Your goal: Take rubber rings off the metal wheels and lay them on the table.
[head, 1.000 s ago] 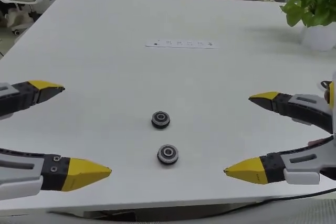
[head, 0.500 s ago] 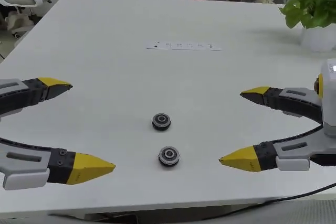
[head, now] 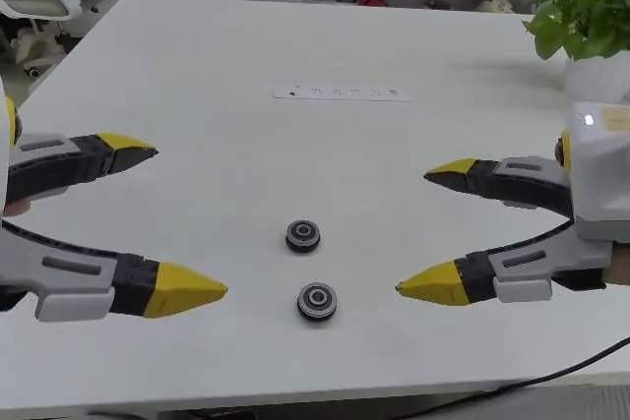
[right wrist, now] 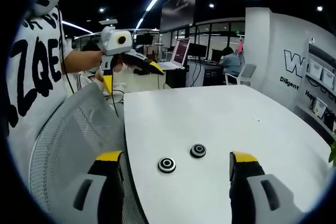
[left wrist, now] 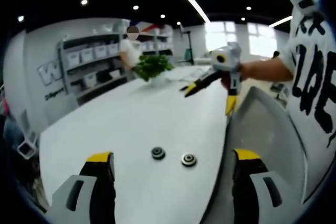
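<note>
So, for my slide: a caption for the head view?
Left gripper and right gripper, both open, flank the near wheel and far wheel on a white table.

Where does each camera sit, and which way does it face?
Head view: worn on the head, looking down at the table, two metal wheels, left gripper and right gripper.
Left gripper view: on that gripper, facing across toward the plant; its jaws, the wearer's arm and shirt show.
Right gripper view: opposite way, toward a seated person; its jaws, shirt.
Shared: both wheels, in all three.
</note>
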Motion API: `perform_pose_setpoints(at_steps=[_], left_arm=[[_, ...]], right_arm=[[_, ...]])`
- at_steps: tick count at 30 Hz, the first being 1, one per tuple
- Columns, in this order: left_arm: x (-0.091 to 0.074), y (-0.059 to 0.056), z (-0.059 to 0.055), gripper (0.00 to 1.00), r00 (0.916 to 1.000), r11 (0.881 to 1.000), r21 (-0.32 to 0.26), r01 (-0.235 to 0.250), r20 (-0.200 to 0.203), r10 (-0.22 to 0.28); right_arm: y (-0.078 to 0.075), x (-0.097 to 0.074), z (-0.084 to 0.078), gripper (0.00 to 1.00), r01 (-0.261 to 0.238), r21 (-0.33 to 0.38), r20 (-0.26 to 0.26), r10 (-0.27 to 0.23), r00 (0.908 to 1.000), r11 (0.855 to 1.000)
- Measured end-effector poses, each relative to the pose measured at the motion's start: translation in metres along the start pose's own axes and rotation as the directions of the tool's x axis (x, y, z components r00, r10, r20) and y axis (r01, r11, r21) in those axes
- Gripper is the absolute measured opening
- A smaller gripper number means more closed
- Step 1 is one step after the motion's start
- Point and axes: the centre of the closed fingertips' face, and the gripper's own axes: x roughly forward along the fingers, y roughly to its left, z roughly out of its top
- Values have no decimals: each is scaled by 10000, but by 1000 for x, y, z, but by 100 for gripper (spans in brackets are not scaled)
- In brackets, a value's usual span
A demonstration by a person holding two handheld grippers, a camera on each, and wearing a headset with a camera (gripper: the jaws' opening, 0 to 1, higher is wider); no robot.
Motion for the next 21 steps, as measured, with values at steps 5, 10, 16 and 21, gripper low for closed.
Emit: perform_pose_setpoints(at_steps=[5,10,16,21], left_arm=[[6,1,3,93,9999,9997,200,134,-18,-134],[13,2,8,92,9995,9989,341,327,12,-327],[21,3,10,89,9986,9979,399,517,74,-521],[30,-1,12,87,9974,9959,551,715,-47,-713]], right_arm=[[-2,5,0,78,-190,-179,-24,190,9998,9997],[-3,10,-2,76,-357,-325,-137,353,9993,9988],[-6,15,-2,74,-531,-423,-179,524,9985,9977],[-7,20,-3,73,-694,-498,-244,683,9974,9963]])
